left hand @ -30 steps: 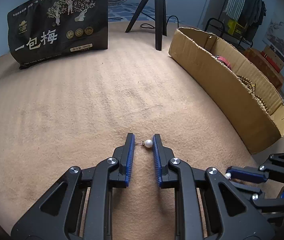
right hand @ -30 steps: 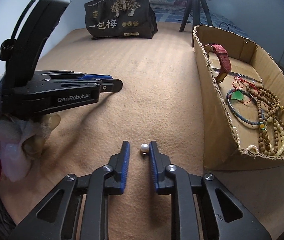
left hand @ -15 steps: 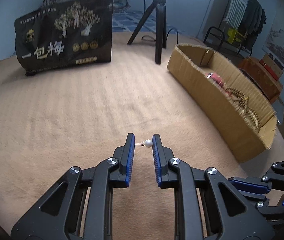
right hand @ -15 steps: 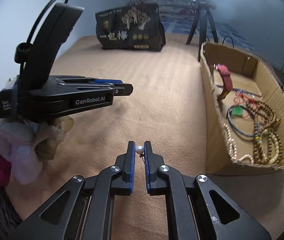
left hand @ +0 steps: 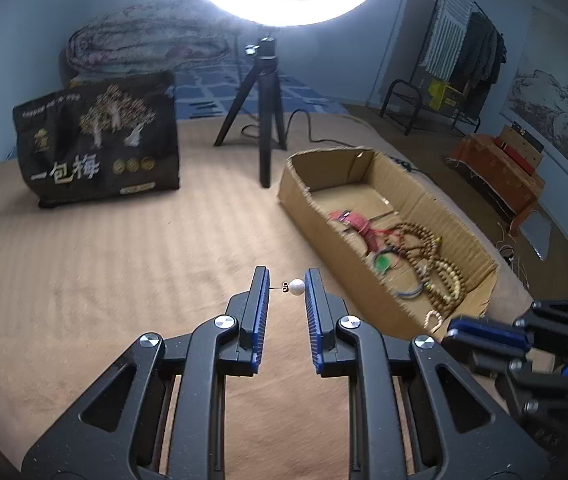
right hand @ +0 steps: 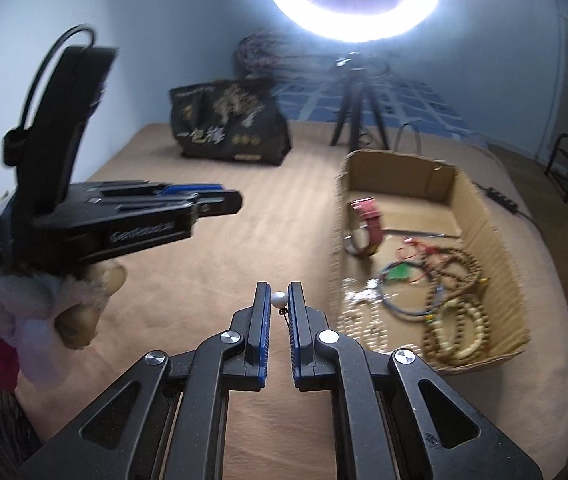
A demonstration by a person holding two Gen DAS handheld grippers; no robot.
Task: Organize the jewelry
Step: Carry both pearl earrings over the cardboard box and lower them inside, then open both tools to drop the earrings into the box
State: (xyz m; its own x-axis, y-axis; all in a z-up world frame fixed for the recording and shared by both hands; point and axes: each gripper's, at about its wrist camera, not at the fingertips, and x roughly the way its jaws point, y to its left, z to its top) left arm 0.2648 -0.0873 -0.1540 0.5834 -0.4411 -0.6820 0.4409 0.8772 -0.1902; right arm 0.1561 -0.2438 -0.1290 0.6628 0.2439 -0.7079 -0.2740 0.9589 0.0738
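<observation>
both grippers loaded, one pearl earring each. left gripper (left hand: 287, 286) is clamped across an earring (left hand: 295, 287): pearl against its right pad, thin post running to the left pad. right gripper (right hand: 280, 300) is pinched tight on the second pearl (right hand: 278, 300), a small dark hook hanging below it. both are held above the tan blanket (left hand: 124, 264), short of the box (left hand: 323, 236), which sits ahead and to the right.

progress: looks most of the way through. box already holds wooden bead strands (right hand: 459, 280), a red strap (right hand: 369, 220), a green pendant on red cord (right hand: 401, 272) and a blue ring (right hand: 399, 308). no other loose jewelry visible on the blanket. left to do, as i read it: carry both over the box wall and release.

earrings: small white round pearls, glossy, fine metal fittings. tiny and hard, easy to lose in the pile if dropped early.
</observation>
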